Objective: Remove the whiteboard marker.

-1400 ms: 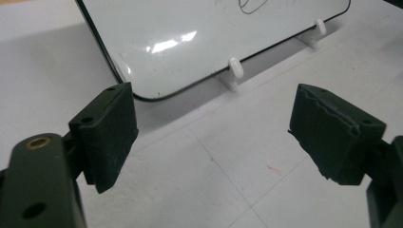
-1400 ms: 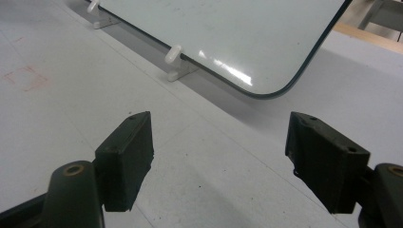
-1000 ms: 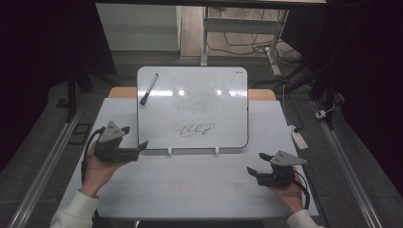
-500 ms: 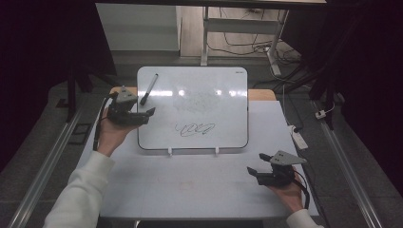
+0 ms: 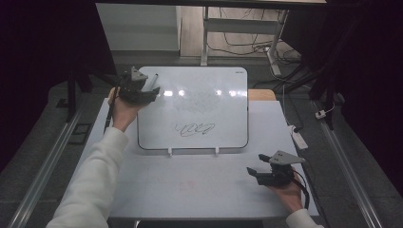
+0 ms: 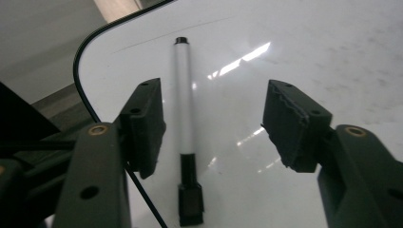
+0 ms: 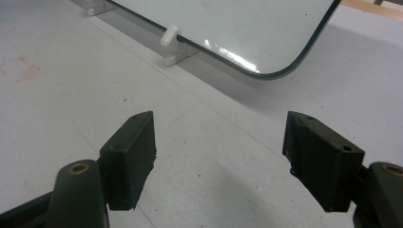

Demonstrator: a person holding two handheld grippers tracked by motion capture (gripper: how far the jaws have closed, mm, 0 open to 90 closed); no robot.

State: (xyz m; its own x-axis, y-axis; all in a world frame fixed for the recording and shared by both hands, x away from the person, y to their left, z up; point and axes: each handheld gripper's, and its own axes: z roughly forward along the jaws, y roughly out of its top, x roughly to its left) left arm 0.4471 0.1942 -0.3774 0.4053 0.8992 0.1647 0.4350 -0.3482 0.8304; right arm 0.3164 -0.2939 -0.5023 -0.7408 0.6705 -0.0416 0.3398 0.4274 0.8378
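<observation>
Resting low on the table (image 5: 199,190) at the near right, the right gripper (image 5: 252,172) holds its jaws wide apart over bare surface. Farther off, the left gripper (image 5: 153,93) hovers at the whiteboard's (image 5: 214,118) far left corner; its jaws have just been closing, the marker (image 6: 184,118) lying between them, still ungripped.

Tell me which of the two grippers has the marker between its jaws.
The left gripper, up at the whiteboard's far left corner: the marker lies between its closing, not yet touching jaws. The right gripper hovers over bare table.
</observation>
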